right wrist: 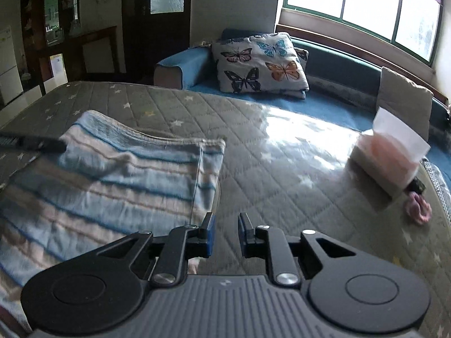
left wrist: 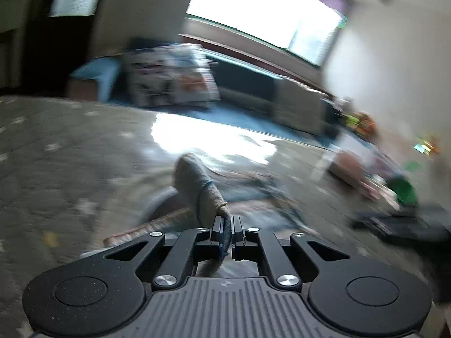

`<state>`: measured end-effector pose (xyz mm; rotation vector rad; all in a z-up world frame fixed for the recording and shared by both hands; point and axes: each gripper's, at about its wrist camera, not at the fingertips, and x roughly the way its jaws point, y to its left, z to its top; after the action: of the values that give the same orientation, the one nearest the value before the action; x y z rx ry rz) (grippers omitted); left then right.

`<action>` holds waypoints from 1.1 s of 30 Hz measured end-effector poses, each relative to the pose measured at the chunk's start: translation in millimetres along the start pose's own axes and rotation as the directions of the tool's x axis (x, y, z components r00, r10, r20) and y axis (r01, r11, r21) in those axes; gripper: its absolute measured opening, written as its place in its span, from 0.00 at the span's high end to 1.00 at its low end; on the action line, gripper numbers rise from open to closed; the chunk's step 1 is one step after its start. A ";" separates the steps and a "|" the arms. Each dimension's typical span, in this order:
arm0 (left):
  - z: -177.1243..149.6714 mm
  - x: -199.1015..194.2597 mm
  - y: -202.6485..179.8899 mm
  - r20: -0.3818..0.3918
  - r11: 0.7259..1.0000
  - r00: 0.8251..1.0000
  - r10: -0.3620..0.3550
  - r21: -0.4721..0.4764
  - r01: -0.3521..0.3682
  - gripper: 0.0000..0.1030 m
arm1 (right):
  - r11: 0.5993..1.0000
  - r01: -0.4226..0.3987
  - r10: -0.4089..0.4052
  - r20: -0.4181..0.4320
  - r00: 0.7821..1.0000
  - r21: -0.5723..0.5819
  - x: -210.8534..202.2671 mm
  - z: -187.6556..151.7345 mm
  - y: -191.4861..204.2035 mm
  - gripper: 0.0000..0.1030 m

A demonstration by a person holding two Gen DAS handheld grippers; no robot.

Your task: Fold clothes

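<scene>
A blue, white and beige striped towel [right wrist: 112, 174] lies on the grey quilted mattress [right wrist: 267, 169], its far left part lifted. My left gripper [left wrist: 227, 226] is shut on a fold of the towel [left wrist: 197, 186], which stands up bunched in front of the jaws; that view is motion-blurred. In the right wrist view the left gripper shows as a dark bar [right wrist: 33, 142] at the towel's far left corner. My right gripper [right wrist: 225, 229] is open and empty, just off the towel's near right edge, low over the mattress.
A tissue box [right wrist: 386, 163] and a pink scrunchie [right wrist: 418, 209] lie on the mattress at the right. A butterfly-print pillow [right wrist: 259, 62] sits on the blue sofa [right wrist: 186, 64] behind. A beige cushion [right wrist: 403, 101] leans under the window. Cabinets stand far left.
</scene>
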<state>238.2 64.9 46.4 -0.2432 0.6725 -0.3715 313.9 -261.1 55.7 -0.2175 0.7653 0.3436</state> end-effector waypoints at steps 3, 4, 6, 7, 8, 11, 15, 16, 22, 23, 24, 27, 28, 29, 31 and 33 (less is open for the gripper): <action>-15.6 3.5 -22.1 -0.079 0.995 0.995 -0.065 0.070 0.070 0.90 | 1.000 -0.011 0.011 -0.011 1.000 -0.009 13.5 8.7 0.4 0.83; -20.1 3.9 -28.5 -0.101 0.992 0.991 -0.082 0.090 0.092 0.89 | 1.000 -0.012 0.012 -0.014 1.000 -0.012 17.7 10.7 0.9 0.83; -24.1 -0.8 -34.5 -0.115 0.986 0.988 -0.101 0.123 0.115 0.79 | 1.000 -0.013 0.013 -0.018 1.000 -0.016 25.6 14.1 1.9 0.83; -26.1 -3.1 -37.5 -0.122 0.982 0.986 -0.110 0.140 0.126 0.76 | 1.000 -0.013 0.013 -0.019 1.000 -0.016 29.4 15.8 2.4 0.83; -27.2 -6.0 -39.8 -0.125 0.979 0.985 -0.116 0.154 0.134 0.74 | 1.000 -0.014 0.014 -0.019 1.000 -0.014 32.2 16.6 2.3 0.83; -14.2 -15.2 -29.2 -0.069 0.988 0.996 -0.053 0.143 0.062 0.74 | 1.000 -0.012 0.012 -0.021 1.000 -0.007 39.1 19.3 0.0 0.83; 2.9 -12.2 0.4 -0.038 0.991 0.993 0.113 0.071 -0.110 0.71 | 1.000 -0.013 0.013 -0.026 1.000 0.006 47.6 22.5 -4.3 0.83; 4.2 -7.7 9.4 -0.057 0.988 0.987 0.150 0.051 -0.147 0.68 | 1.000 -0.013 0.014 -0.025 1.000 0.009 49.9 23.3 -5.3 0.82; 3.2 11.9 31.7 -0.127 0.981 0.974 0.187 0.076 -0.179 0.54 | 1.000 -0.016 0.017 -0.027 1.000 0.023 63.0 27.7 -10.1 0.77; 2.3 13.9 31.2 -0.133 0.980 0.973 0.191 0.089 -0.180 0.53 | 1.000 -0.018 0.019 -0.027 0.999 0.025 65.3 28.1 -10.4 0.77; 1.1 14.5 31.9 -0.135 0.978 0.971 0.196 0.096 -0.184 0.52 | 0.999 -0.020 0.021 -0.028 0.999 0.025 67.5 28.4 -10.4 0.77; -0.5 19.2 36.7 -0.153 0.978 0.968 0.199 0.090 -0.187 0.52 | 1.000 -0.021 0.022 -0.030 0.999 0.022 72.7 29.6 -9.2 0.77; -0.2 20.0 38.7 -0.152 0.977 0.967 0.204 0.086 -0.193 0.52 | 0.999 -0.023 0.023 -0.030 0.999 0.022 74.1 30.2 -8.7 0.77; -0.1 21.5 41.0 -0.157 0.978 0.966 0.203 0.077 -0.193 0.52 | 0.999 -0.024 0.025 -0.030 0.999 0.021 75.9 30.9 -8.0 0.77; 0.2 23.9 43.3 -0.163 0.980 0.967 0.197 0.066 -0.188 0.52 | 0.999 -0.027 0.028 -0.028 0.999 0.018 78.2 32.0 -6.5 0.77; 0.5 25.7 44.3 -0.165 0.982 0.968 0.188 0.060 -0.181 0.53 | 0.999 -0.032 0.032 -0.026 0.999 0.018 79.8 33.1 -5.8 0.77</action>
<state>268.4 94.6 17.6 -0.1059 0.8473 -0.2294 390.7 -238.1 22.8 -0.1939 0.7980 0.3648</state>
